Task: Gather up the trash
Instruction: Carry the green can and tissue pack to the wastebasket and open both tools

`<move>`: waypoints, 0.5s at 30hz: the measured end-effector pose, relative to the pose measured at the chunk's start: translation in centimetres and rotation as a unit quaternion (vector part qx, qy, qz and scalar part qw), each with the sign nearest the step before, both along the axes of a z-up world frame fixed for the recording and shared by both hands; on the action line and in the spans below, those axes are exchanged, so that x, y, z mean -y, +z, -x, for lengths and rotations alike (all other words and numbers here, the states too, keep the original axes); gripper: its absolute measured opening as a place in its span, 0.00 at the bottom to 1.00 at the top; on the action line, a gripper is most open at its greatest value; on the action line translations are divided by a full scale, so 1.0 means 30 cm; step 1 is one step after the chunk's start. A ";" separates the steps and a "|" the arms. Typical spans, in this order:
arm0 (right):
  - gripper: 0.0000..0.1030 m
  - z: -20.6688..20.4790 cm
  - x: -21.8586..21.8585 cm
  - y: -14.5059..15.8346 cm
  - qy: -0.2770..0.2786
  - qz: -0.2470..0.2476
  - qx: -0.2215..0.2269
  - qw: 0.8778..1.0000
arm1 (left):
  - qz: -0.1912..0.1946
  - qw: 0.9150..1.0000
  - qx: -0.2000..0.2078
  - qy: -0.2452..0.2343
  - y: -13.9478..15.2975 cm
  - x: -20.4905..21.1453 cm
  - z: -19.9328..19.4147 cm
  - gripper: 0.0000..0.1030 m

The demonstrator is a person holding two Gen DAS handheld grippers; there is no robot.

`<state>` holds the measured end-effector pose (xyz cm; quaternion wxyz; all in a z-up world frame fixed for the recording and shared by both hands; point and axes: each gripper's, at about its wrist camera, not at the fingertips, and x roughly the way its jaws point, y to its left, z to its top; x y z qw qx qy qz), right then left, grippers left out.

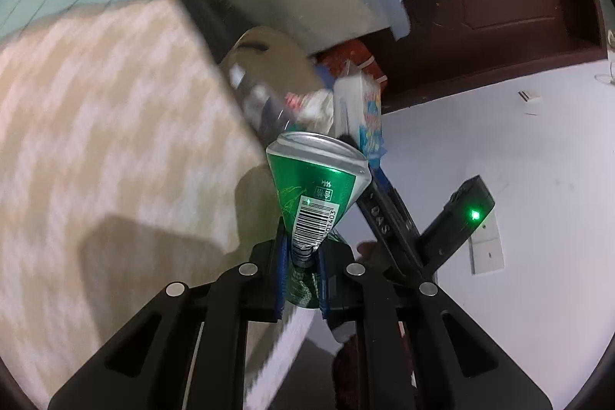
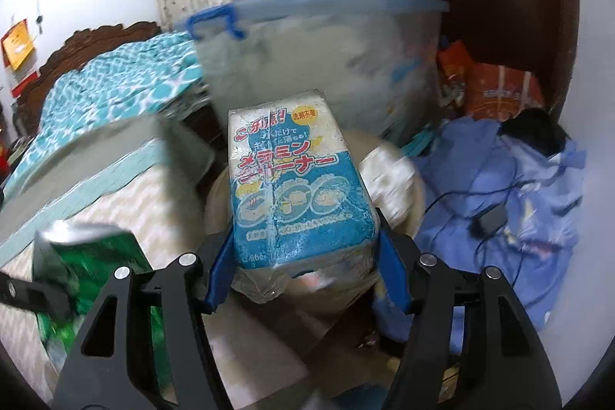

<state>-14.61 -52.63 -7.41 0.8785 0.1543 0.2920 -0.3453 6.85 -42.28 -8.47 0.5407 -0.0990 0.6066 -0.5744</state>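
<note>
My left gripper (image 1: 303, 258) is shut on a crushed green can (image 1: 317, 187) and holds it in the air. The can also shows blurred at the left of the right wrist view (image 2: 92, 256). My right gripper (image 2: 305, 268) is shut on a white and blue sponge packet (image 2: 296, 187) with Japanese print. The packet also shows in the left wrist view (image 1: 361, 114), just beyond the can. A beige bin (image 2: 407, 210) lies right behind and below the packet; it shows in the left wrist view (image 1: 269, 64) too.
A clear storage box with a blue lid rim (image 2: 330, 64) stands behind the bin. A cream patterned mattress (image 1: 96, 102) is at the left. Blue clothing with a black cable (image 2: 499, 195) lies on the right. Dark wooden furniture (image 1: 499, 25) stands at the back.
</note>
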 end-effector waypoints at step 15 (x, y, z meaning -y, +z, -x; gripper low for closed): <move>0.78 -0.082 0.296 -0.059 0.030 -0.097 -0.002 0.995 | -0.066 0.992 0.109 0.010 -0.049 0.434 -0.132 0.63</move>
